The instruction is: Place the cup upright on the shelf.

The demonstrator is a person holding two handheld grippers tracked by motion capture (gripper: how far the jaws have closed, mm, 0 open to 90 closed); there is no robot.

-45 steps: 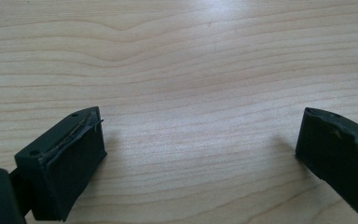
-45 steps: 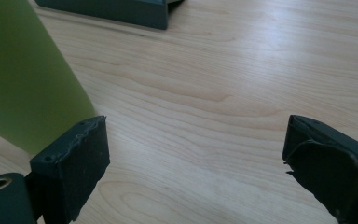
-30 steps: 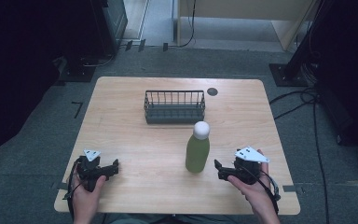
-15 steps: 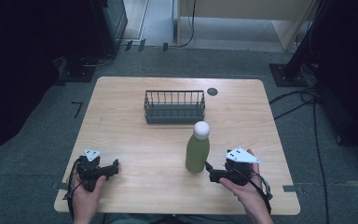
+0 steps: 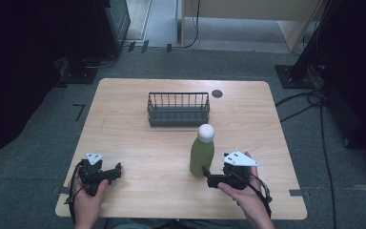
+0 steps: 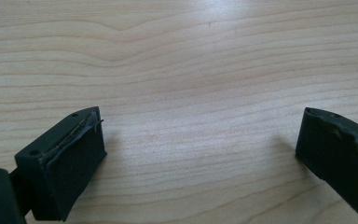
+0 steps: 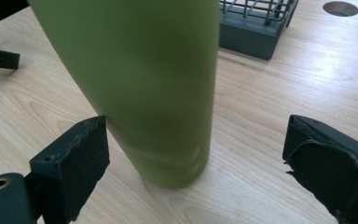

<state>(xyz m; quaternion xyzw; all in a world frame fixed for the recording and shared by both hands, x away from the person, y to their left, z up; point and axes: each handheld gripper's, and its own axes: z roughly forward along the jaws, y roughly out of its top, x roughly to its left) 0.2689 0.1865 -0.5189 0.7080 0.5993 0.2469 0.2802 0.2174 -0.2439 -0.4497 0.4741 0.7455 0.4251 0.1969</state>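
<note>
Standing upright on the wooden table (image 5: 138, 143), the green bottle (image 5: 202, 156) with a white cap (image 5: 206, 132) sits at about 5 o'clock from the table's centre in the high view, with the dark wire basket (image 5: 178, 109) at its 11 o'clock, well apart, toward the far edge. Right gripper (image 5: 205, 172) rests low on the table at the bottle's 5 o'clock, held in the person's right hand (image 5: 245, 198), its tips just beside the bottle's base. In the right gripper view the jaws stand wide apart; the bottle (image 7: 140, 79) lies between them, nearer the left jaw, which looks to touch or nearly touch its wall, while the right jaw is clear of it. The basket's corner (image 7: 256, 23) shows at 1 o'clock there. Left gripper (image 5: 116, 170) lies near the table's near-left corner, at about 7 o'clock from centre, in the left hand (image 5: 88, 200); its jaws are spread wide over bare wood (image 6: 191, 93), holding nothing
</note>
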